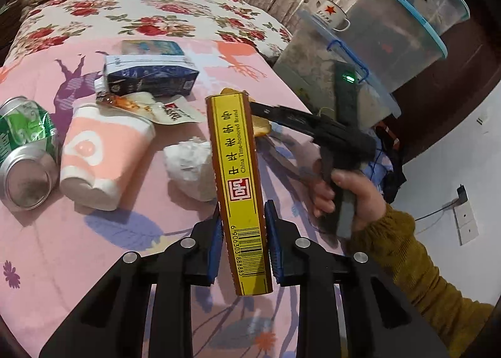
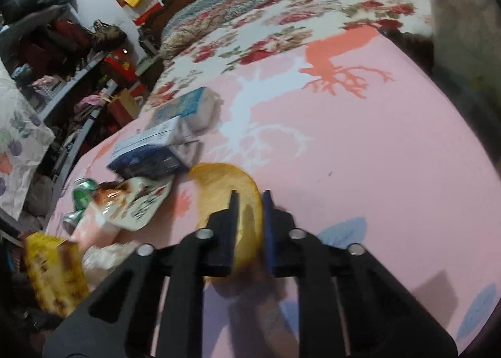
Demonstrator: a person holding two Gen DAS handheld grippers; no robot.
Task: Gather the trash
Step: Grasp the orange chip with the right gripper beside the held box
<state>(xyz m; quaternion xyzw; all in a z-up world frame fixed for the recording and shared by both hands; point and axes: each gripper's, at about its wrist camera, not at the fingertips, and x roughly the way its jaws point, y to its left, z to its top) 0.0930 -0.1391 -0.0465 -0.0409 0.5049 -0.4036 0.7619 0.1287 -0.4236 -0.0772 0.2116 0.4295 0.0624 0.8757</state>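
My left gripper (image 1: 242,217) is shut on a long yellow and brown box (image 1: 236,176) and holds it upright above the pink bedsheet (image 1: 47,232). The box also shows blurred at the lower left of the right wrist view (image 2: 53,276). My right gripper (image 2: 249,201) is shut on a piece of orange peel (image 2: 219,189) and holds it above the sheet. In the left wrist view the right gripper (image 1: 260,120) sits just behind the box with the peel (image 1: 261,129) in it. A crushed green can (image 1: 22,151), a pink paper cup (image 1: 103,154), a white tissue wad (image 1: 191,167), a snack pouch (image 1: 166,110) and a blue carton (image 1: 150,76) lie on the sheet.
A tissue pack (image 1: 152,47) lies behind the carton. Clear storage bins with blue rims (image 1: 391,29) and an enamel mug (image 1: 332,13) stand right of the bed. A floral quilt (image 1: 141,10) covers the far bed. Cluttered shelves (image 2: 62,60) stand left of the bed.
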